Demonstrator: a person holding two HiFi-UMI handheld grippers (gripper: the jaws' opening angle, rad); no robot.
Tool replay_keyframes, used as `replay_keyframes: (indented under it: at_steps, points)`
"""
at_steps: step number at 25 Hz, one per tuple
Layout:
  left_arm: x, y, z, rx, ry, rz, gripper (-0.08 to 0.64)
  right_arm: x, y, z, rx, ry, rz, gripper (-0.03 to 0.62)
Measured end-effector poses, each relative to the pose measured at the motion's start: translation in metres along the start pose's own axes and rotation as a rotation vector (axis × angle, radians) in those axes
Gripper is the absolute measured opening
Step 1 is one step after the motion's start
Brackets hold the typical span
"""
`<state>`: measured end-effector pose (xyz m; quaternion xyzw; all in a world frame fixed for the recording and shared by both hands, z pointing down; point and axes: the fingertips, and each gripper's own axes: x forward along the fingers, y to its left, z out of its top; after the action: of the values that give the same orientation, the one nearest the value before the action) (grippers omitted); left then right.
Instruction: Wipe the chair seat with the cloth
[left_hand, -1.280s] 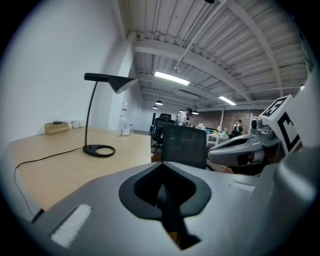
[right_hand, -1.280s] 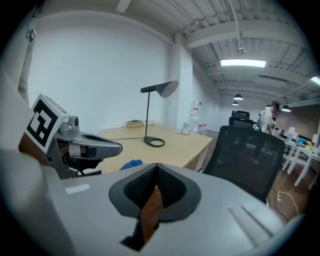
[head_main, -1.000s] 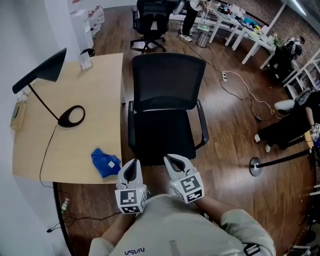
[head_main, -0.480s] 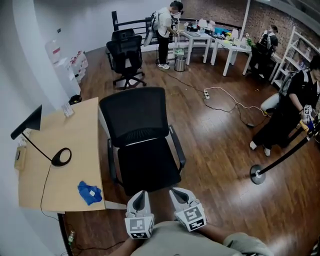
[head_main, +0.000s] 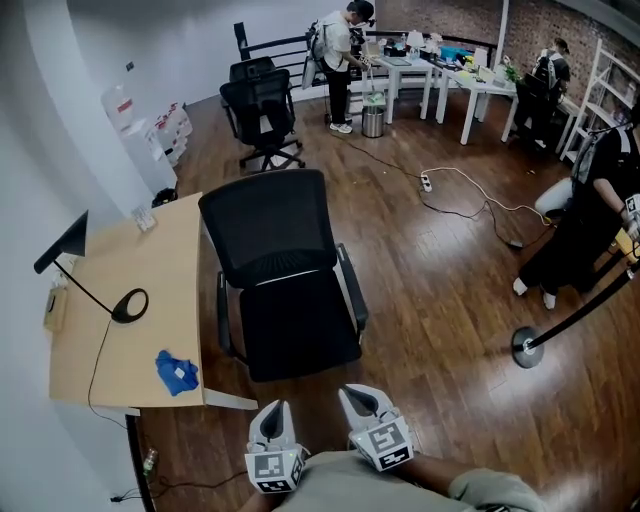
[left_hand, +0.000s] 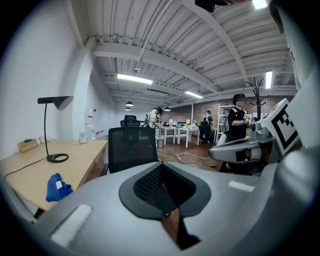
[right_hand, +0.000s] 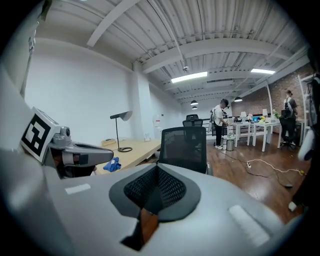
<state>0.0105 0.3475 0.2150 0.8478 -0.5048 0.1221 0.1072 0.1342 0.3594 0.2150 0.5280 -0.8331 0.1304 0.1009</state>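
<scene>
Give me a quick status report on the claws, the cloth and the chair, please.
Left claw and right claw both shut, empty. Cloth lying on the desk, not yet picked up. Chair seat straight ahead, nothing in the way.

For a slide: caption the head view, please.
Left gripper and right gripper, both shut and empty, face the black office chair; blue cloth lies on the desk.

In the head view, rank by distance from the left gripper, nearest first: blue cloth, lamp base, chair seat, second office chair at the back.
1. Chair seat, directly ahead of the left gripper.
2. Blue cloth, left, on the desk's near end.
3. Lamp base, left, farther up the desk.
4. Second office chair, far back near the wall.
</scene>
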Motion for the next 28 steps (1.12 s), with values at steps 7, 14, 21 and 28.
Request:
replay_keyframes:
  at_steps: [7,14,21,28]
  points:
    - [-0.015,0.004,0.005,0.035,-0.04,-0.057,0.005,-0.008,0.019,0.013,-0.024,-0.033,-0.053,0.0]
    - [-0.032,0.028,0.007,0.04,-0.073,-0.077,0.005,-0.012,0.046,0.022,-0.029,-0.089,-0.131,0.0]
    - [-0.047,0.045,0.009,0.033,-0.097,-0.074,0.005,-0.007,0.067,0.022,-0.009,-0.096,-0.136,0.0]
    - [-0.056,0.052,0.013,0.029,-0.11,-0.062,0.005,-0.003,0.073,0.021,-0.009,-0.092,-0.124,0.0]
